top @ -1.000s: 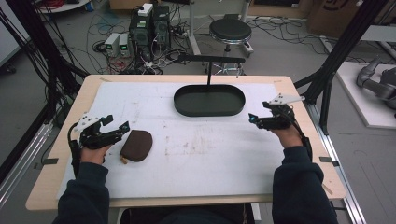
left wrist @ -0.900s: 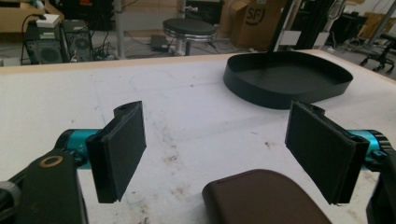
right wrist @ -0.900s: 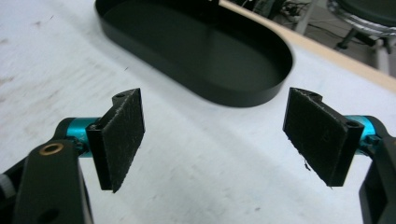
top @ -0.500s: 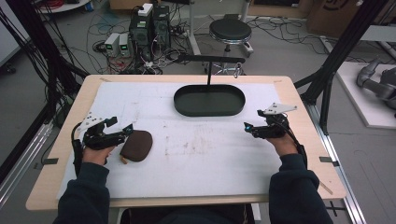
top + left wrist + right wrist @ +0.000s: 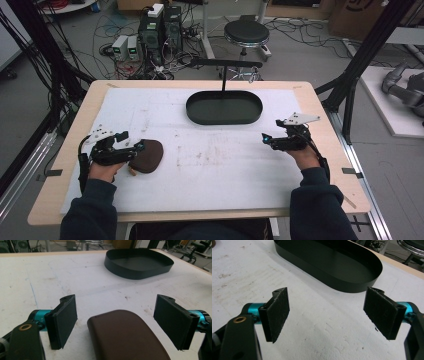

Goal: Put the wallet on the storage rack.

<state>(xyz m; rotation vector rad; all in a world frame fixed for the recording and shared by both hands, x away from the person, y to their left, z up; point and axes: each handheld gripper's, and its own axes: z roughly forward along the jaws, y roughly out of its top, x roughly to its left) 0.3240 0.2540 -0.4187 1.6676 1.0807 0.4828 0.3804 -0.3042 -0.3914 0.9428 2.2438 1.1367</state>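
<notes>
Left gripper [image 5: 134, 148], near left edge of worktop: jaws spread wide, released, gripping nothing. In left gripper view, gripper [image 5: 117, 320] with 2 black pads [image 5: 65, 317] flanking rounded end of brown leather-look case [image 5: 127, 337]; gap visible on both sides, no contact. Case lying flat on white mat [image 5: 210, 165], in high view [image 5: 147, 156] just beside left gripper tip, toward left front part of worktop. Left hand [image 5: 102, 170] wrapped round gripper body, dark sleeve entering from front edge.

Right gripper [image 5: 267, 140], near right edge of worktop: jaws also wide apart, released, nothing between them. In right gripper view, gripper [image 5: 327, 307] over bare, scuffed white mat [image 5: 312, 335]; pads [image 5: 278, 312] worn and rough at edges. Grey 3-cornered plate [image 5: 298, 119] on top in high view. Right hand [image 5: 305, 152] behind it.

Black oval tray [image 5: 196, 107] at middle of far side of worktop, well apart from both grippers; low wall, interior bare. Same tray ahead in left gripper view [image 5: 132, 271] and close ahead in right gripper view [image 5: 317, 277].

Wooden table rim [image 5: 320, 100] showing round mat. Black stool [image 5: 246, 32] and electronics boxes [image 5: 160, 25] with cables on floor beyond far edge.
</notes>
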